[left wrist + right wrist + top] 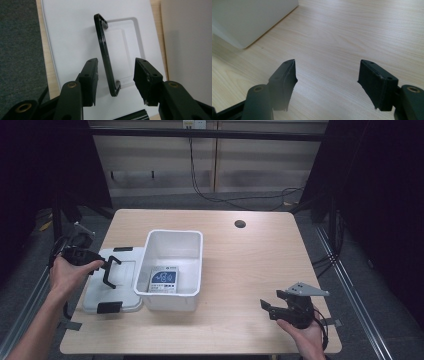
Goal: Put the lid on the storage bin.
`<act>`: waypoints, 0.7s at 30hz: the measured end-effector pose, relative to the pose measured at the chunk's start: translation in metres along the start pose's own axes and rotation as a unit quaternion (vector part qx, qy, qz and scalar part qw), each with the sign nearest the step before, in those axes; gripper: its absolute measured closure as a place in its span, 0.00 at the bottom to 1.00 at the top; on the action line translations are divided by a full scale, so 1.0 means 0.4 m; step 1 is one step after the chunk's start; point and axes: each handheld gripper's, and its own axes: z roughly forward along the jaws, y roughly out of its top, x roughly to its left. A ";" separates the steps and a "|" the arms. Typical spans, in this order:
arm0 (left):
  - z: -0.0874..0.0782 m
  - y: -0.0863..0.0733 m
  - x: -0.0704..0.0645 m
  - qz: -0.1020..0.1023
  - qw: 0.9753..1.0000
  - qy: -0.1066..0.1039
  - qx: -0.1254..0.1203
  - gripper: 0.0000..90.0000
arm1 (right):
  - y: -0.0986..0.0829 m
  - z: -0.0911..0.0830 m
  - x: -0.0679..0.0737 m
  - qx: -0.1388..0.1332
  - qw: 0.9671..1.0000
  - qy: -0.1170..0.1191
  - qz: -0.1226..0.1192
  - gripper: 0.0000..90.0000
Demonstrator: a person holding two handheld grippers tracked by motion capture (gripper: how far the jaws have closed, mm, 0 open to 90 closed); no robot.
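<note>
Straddling the black plastic handle (106,53) of the flat white plastic lid (111,285) with my left gripper (111,271), fingers spread, not touching.
My right gripper (265,309) hovers open over the pale wooden bench (250,265); the white rectangular plastic bin (172,270) sits beside the lid.

High view overlooks the whole table (240,265); both gripper views sit close, apparently sharing the white bin (175,251).
</note>
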 end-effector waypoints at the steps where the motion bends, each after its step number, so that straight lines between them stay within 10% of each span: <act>1: 0.004 0.002 0.002 0.000 1.000 0.004 0.001 0.63 | 0.000 0.000 0.000 0.000 1.000 0.000 0.000 0.33; 21: 0.068 0.048 -0.014 -0.040 0.996 0.034 0.066 0.76 | -0.001 0.003 -0.001 0.003 1.000 0.005 0.001 0.33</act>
